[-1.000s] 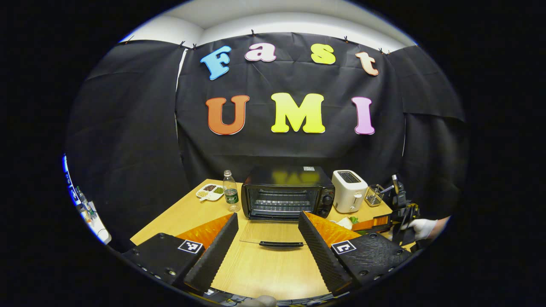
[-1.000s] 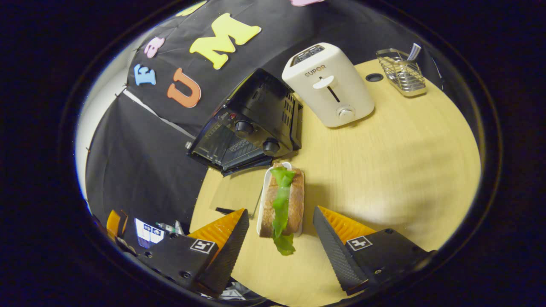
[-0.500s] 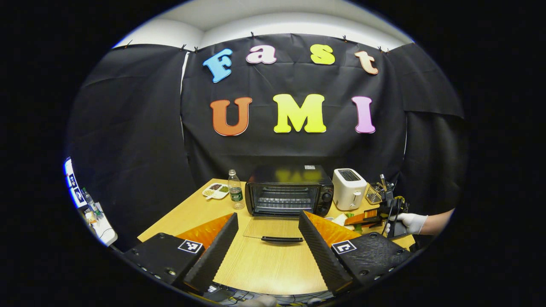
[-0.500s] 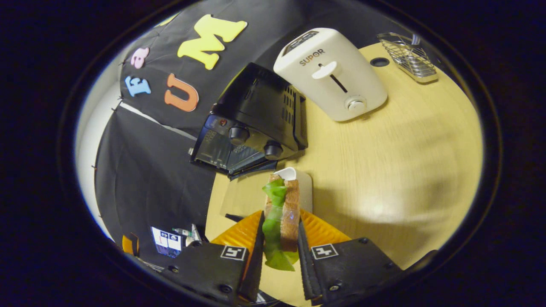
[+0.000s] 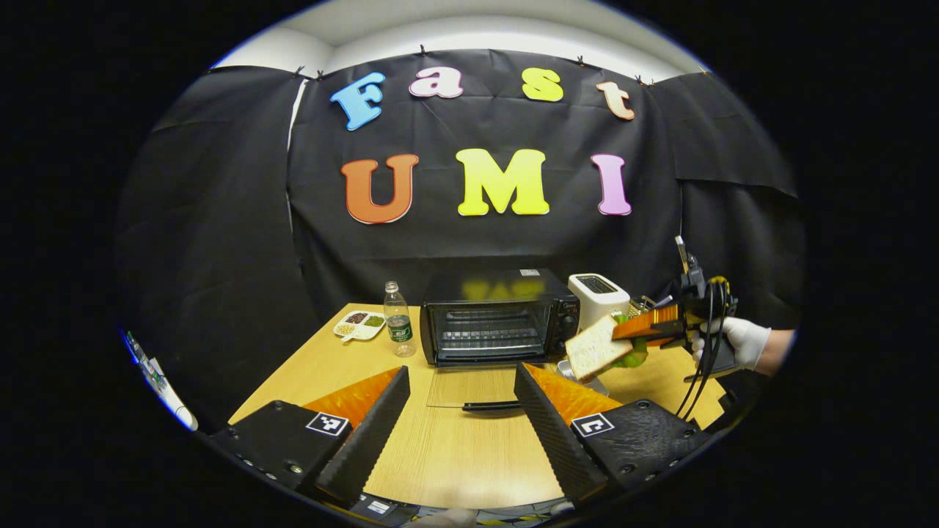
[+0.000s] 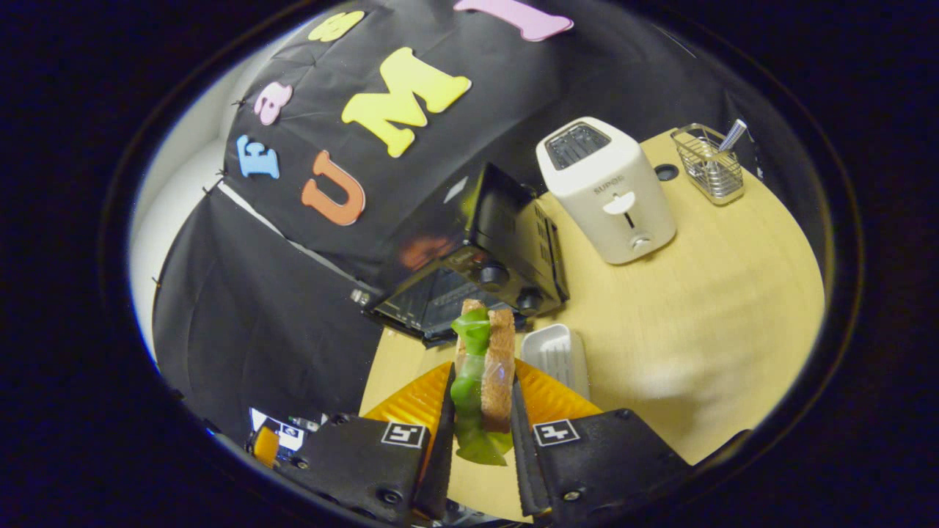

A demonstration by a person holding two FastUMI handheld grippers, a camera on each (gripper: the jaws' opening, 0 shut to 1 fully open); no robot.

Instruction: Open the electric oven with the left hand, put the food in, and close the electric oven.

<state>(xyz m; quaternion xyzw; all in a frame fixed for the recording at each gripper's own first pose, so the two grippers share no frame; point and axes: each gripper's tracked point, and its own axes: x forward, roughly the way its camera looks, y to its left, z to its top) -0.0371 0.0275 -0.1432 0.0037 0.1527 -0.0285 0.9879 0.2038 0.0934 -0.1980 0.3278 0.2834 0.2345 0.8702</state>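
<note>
From your left gripper (image 5: pixel 458 411), the oven (image 5: pixel 499 317) stands straight ahead on the table (image 5: pixel 455 455), its door (image 5: pixel 477 387) lying flat toward you. Left of the oven stands a bottle (image 5: pixel 397 320), with a divided dish (image 5: pixel 358 325) beyond it; right of it, the toaster (image 5: pixel 598 297). Your right gripper (image 6: pixel 480 433) holds the sandwich (image 6: pixel 482 370) above the table, the tray (image 6: pixel 557 356) just right of it, the wire rack (image 6: pixel 710 165) far right.

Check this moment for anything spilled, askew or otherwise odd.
Nothing spilled or damaged. The one loose detail: a lettuce leaf hangs out below the sandwich clamped in the right gripper, lifted off its white tray. The oven door lies open, flat.
</note>
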